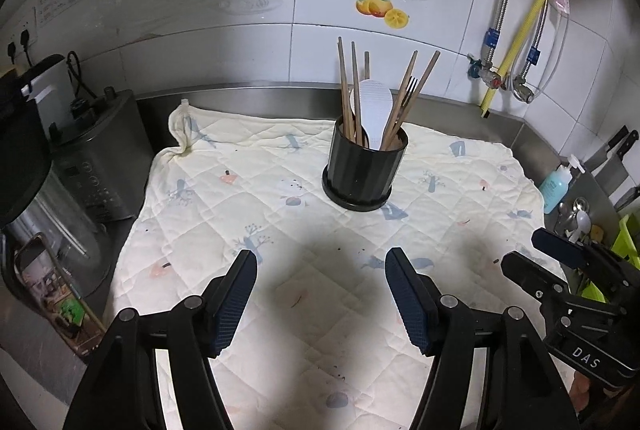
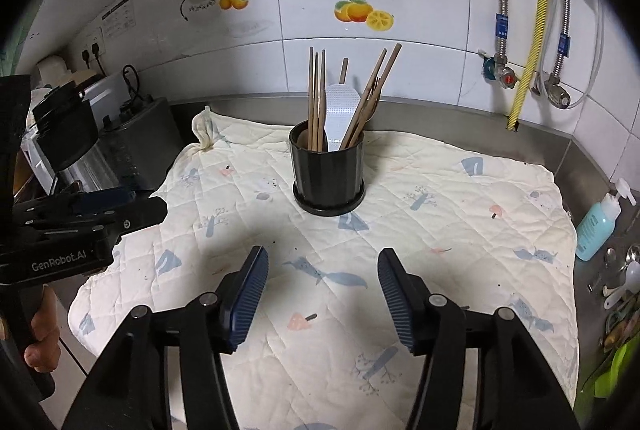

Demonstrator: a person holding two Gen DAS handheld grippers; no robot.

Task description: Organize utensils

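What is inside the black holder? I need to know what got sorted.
The black holder has wooden chopsticks, a white rice paddle and a fork standing in it. Their lower ends and the holder's bottom are hidden by its wall.

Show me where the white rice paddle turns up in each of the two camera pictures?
Left wrist view: the white rice paddle stands in the black utensil holder, just right of centre, among the wooden chopsticks.
Right wrist view: the paddle sits in the same holder, near the centre.
Shared landmark: the orange-fruit tile decal on the wall above the holder.
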